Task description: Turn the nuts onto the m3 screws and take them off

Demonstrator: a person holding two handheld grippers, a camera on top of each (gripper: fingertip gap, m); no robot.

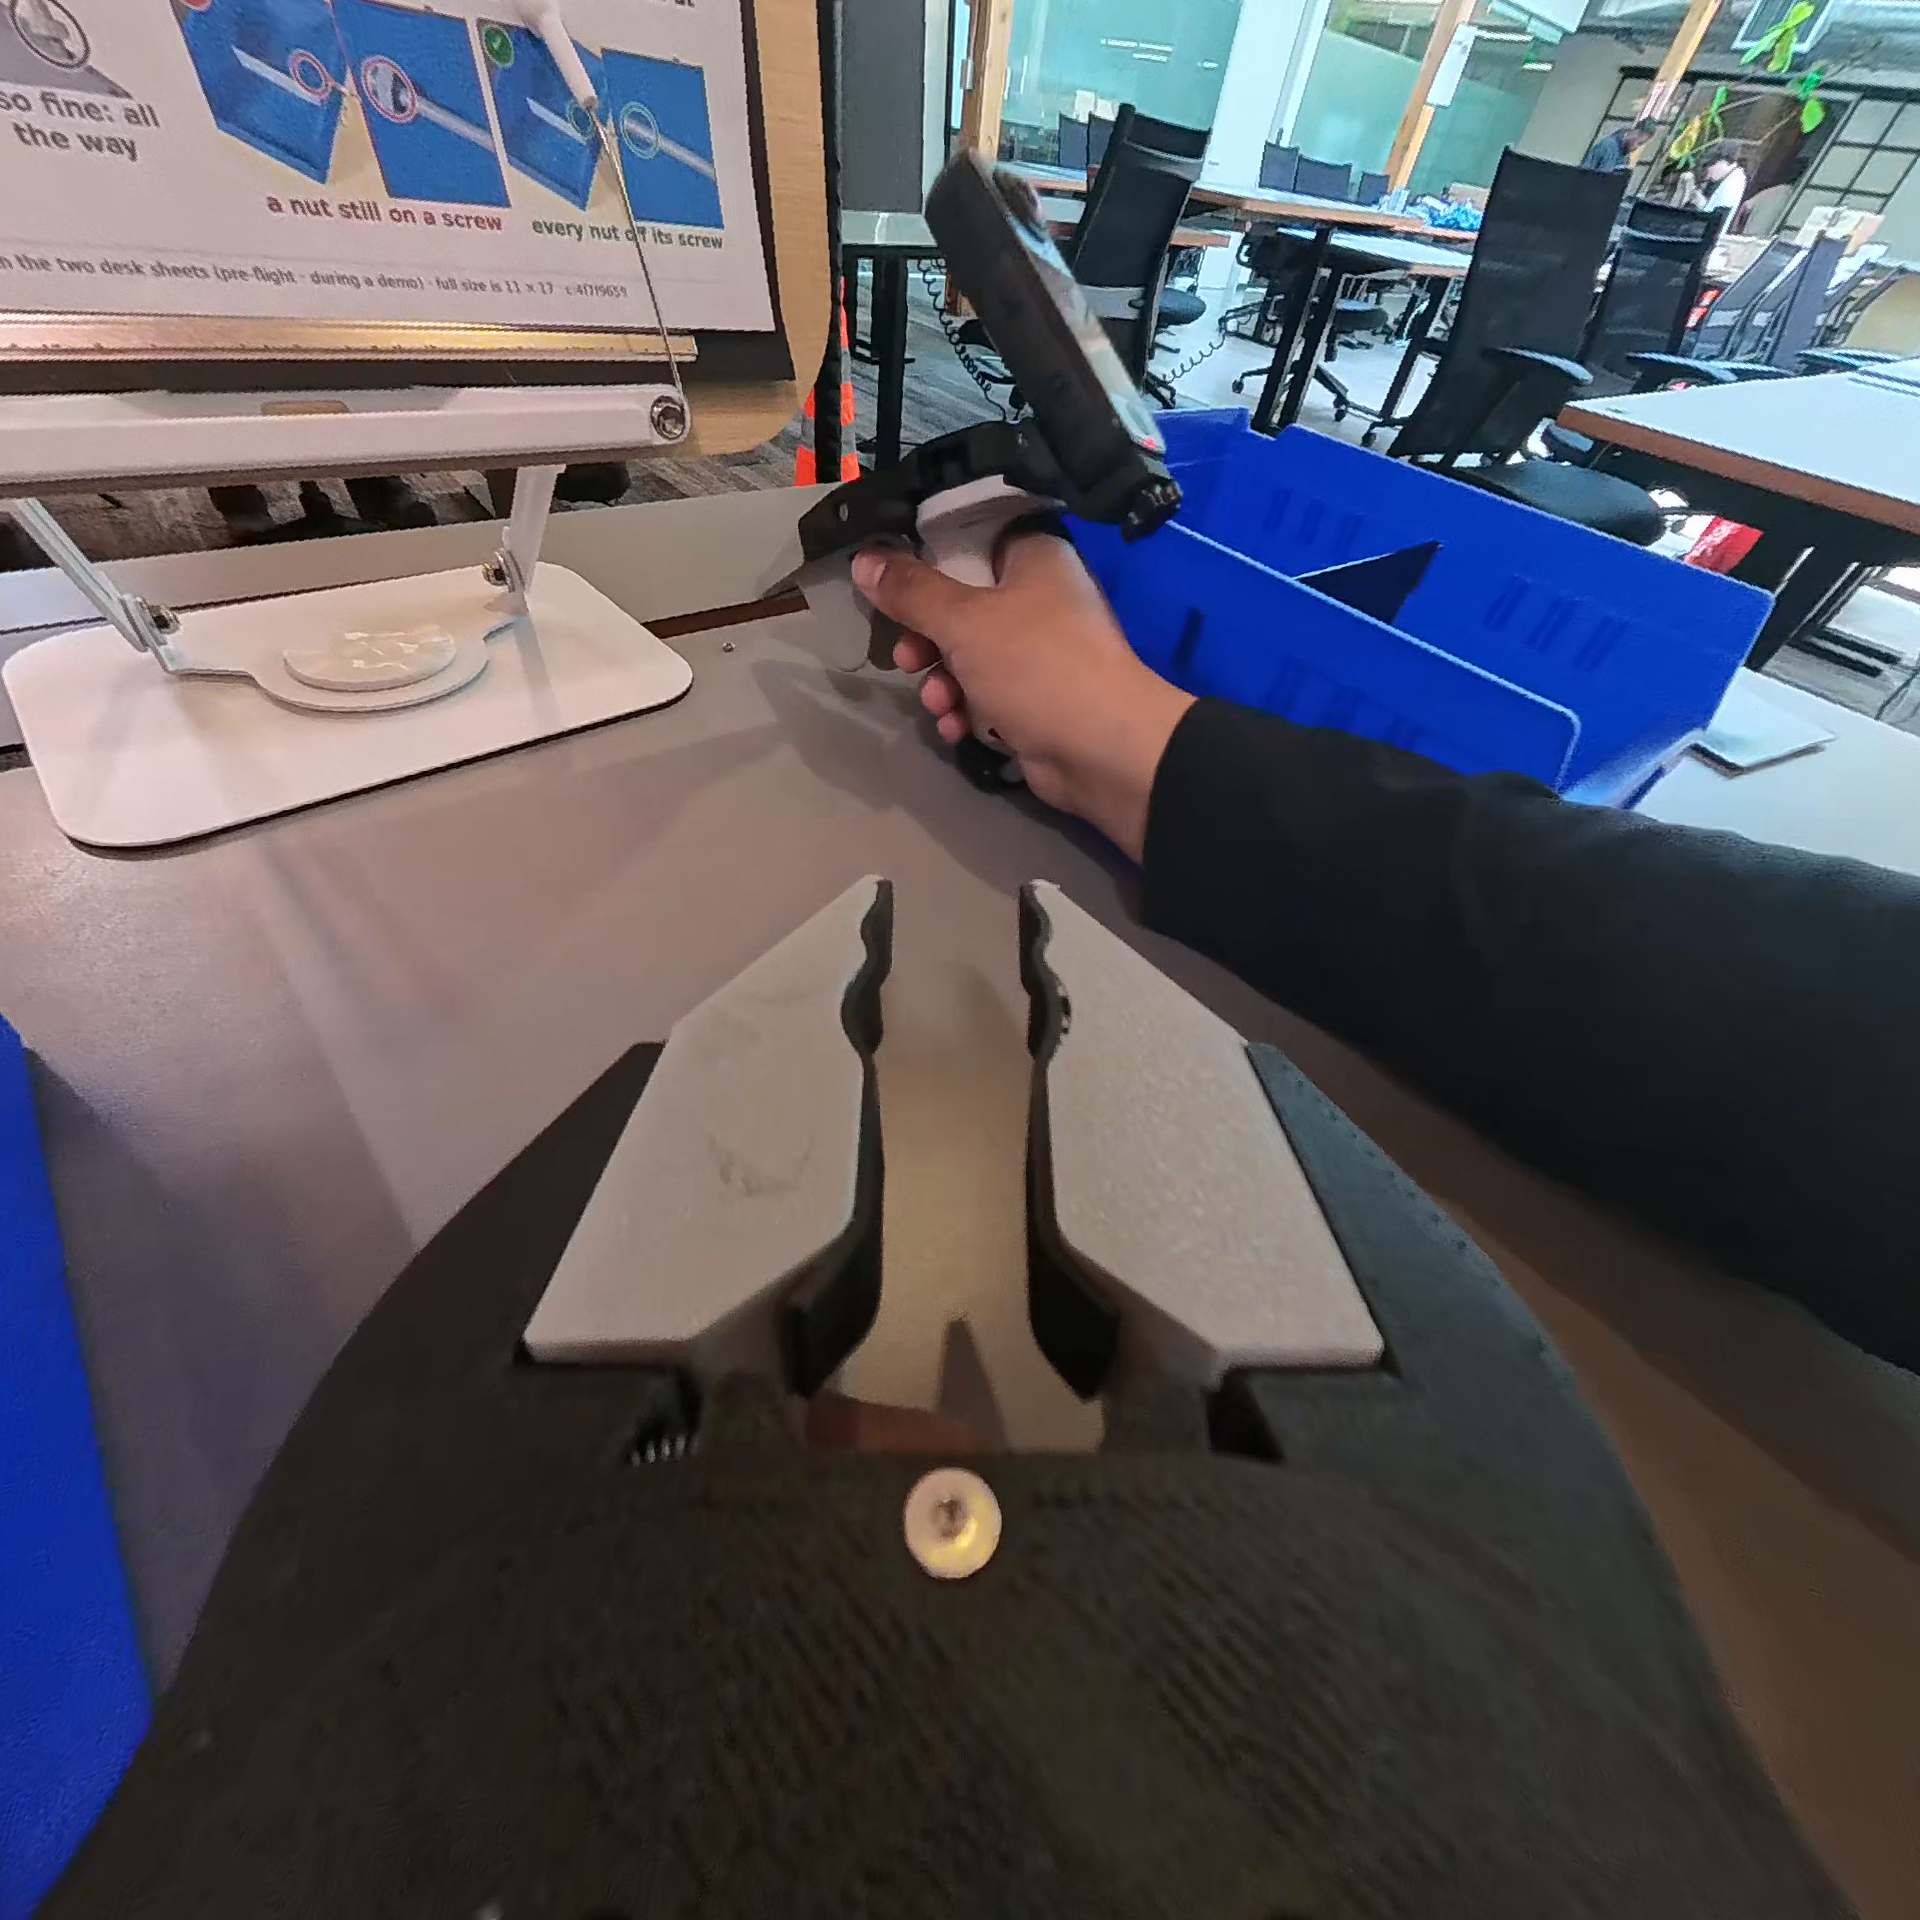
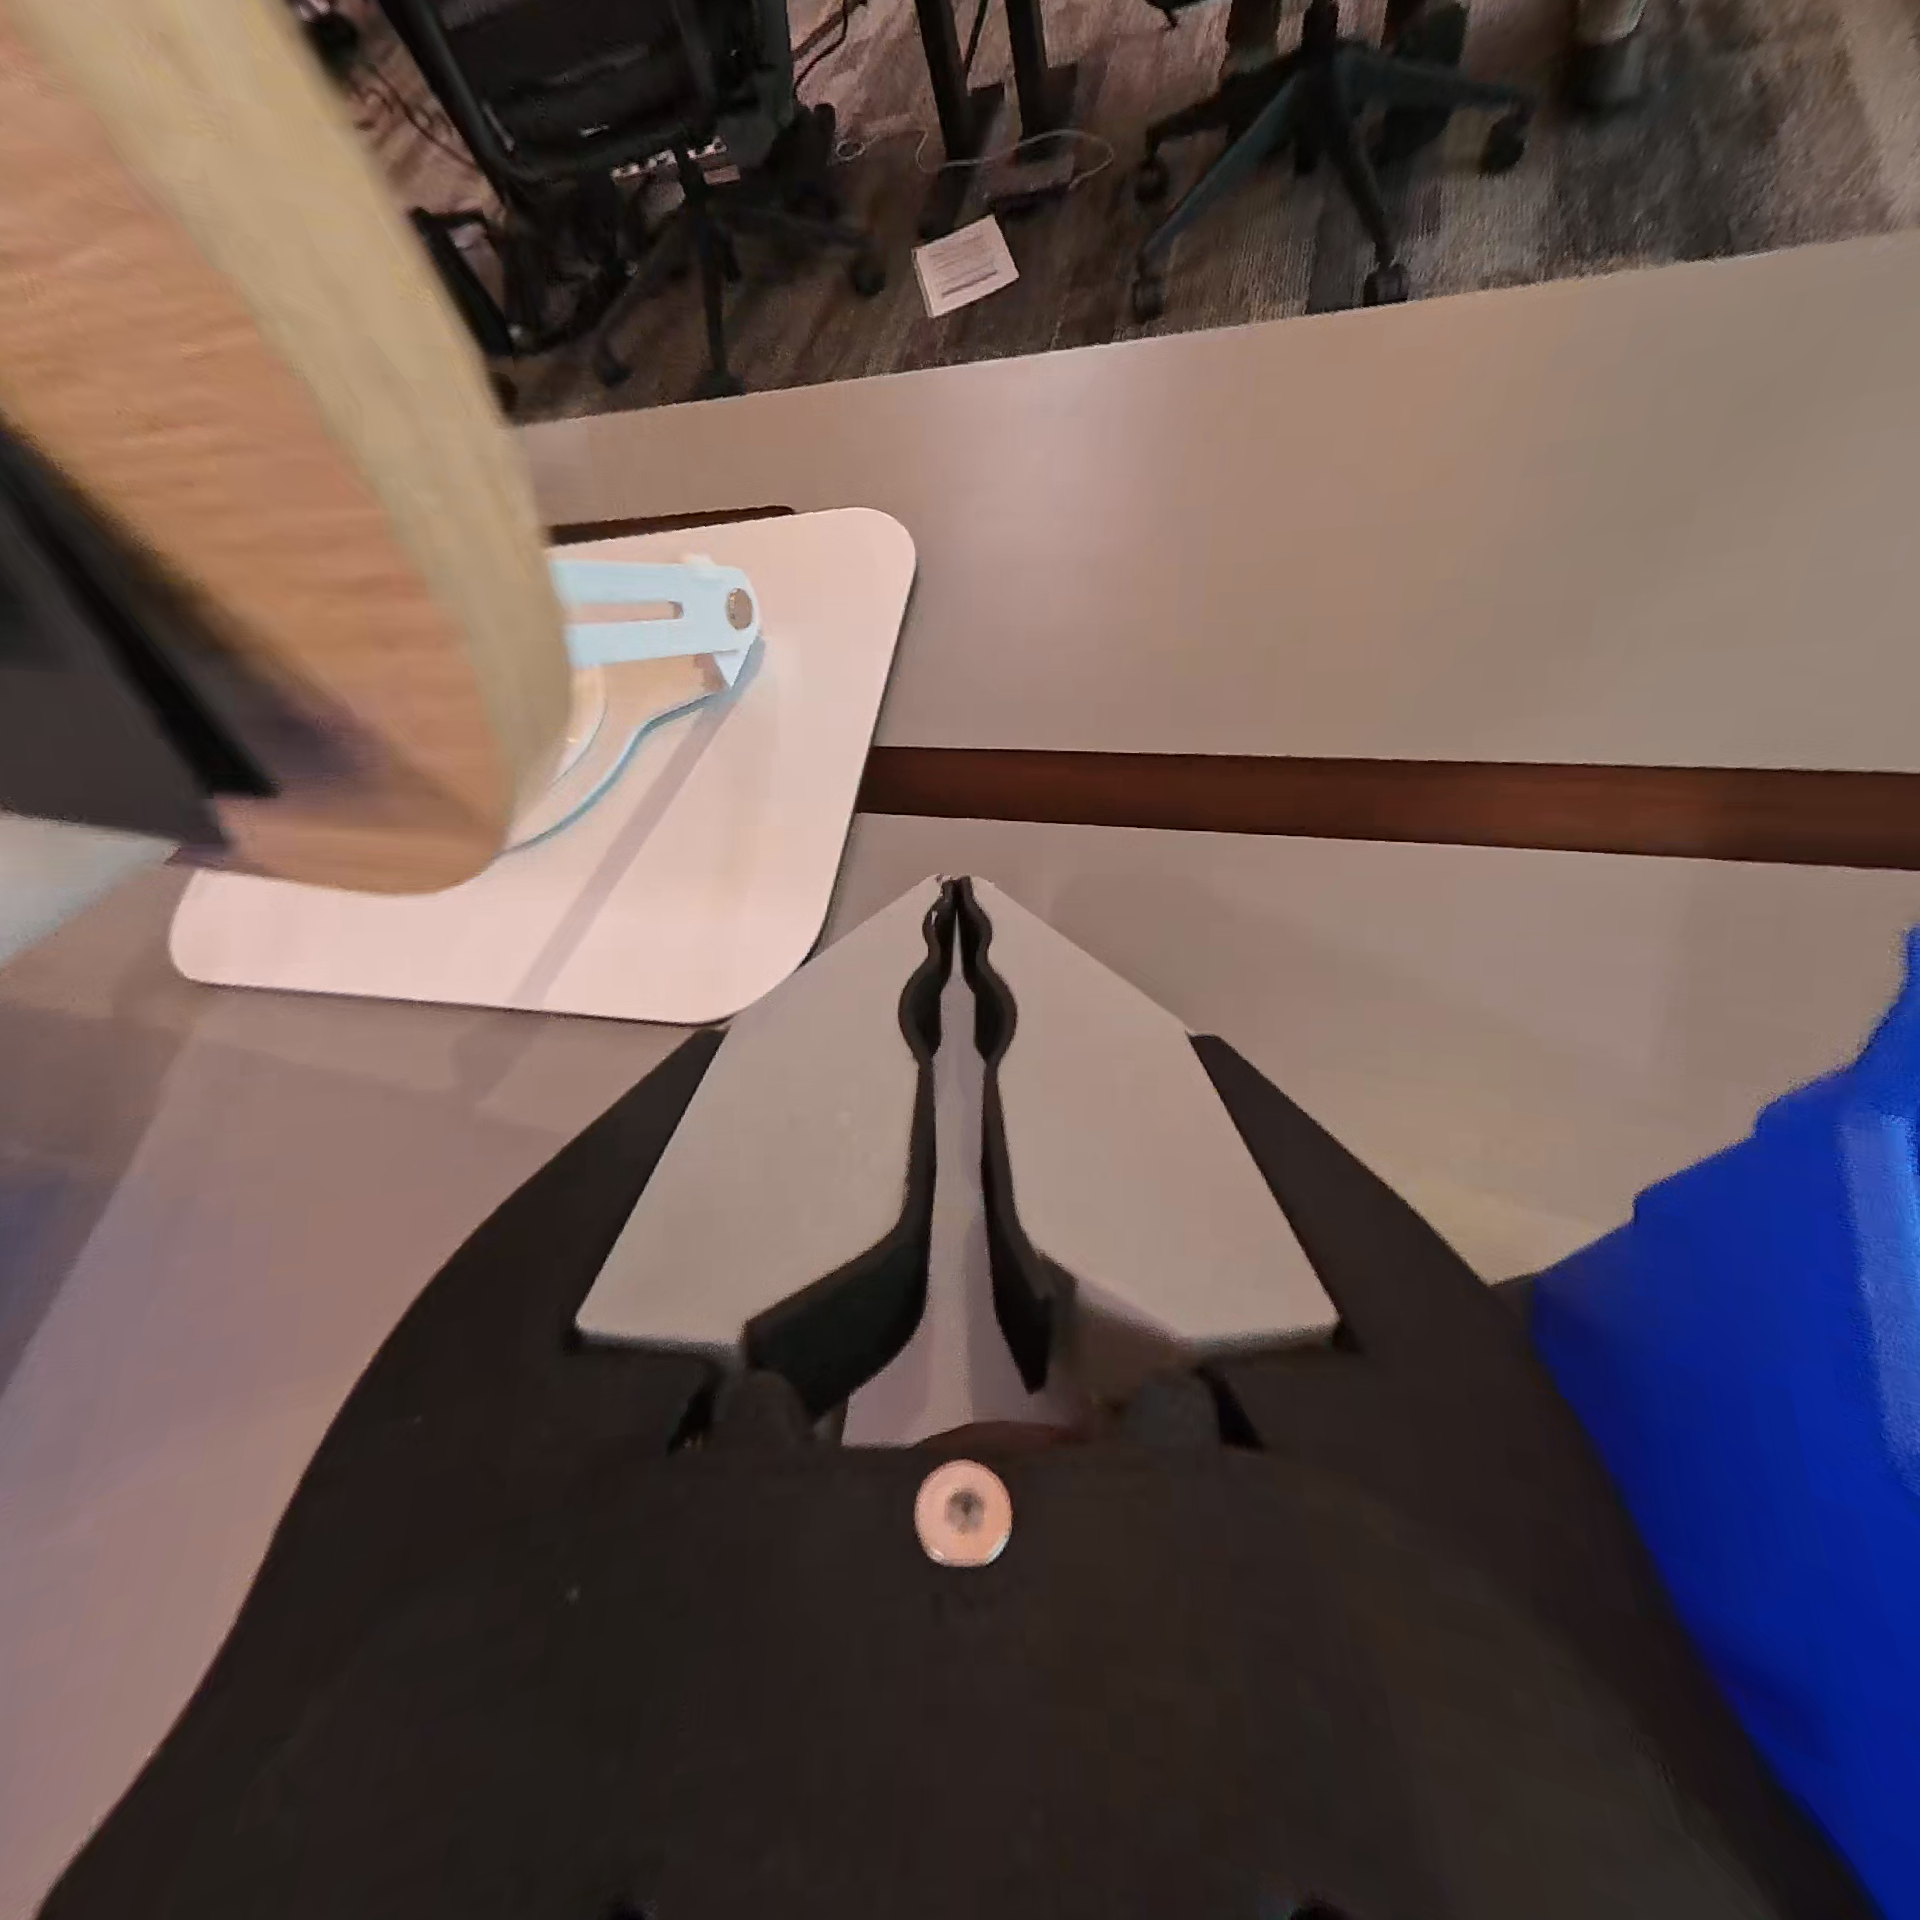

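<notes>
In the left wrist view my left gripper [image 1: 956,894] hangs open over the grey table [image 1: 416,987] with nothing between its pads. A tiny nut [image 1: 727,645] lies on the table farther off, beside the white stand base [image 1: 343,717]. A hand holds my right gripper [image 1: 800,597] just right of that nut. In the right wrist view my right gripper [image 2: 956,888] is shut, its pads meeting at the tips low over the table [image 2: 1351,987]. I cannot tell whether anything is pinched there. No screw is in view.
A blue bin [image 1: 1351,644] stands right of the hand and also shows in the right wrist view [image 2: 1766,1403]. Another blue part [image 1: 52,1455] sits at the left edge. An instruction sheet on a wooden board [image 2: 260,468] stands on the base [image 2: 623,883]. Office chairs and desks lie beyond. Some 30 centimeters of space lies between my two pairs of fingers.
</notes>
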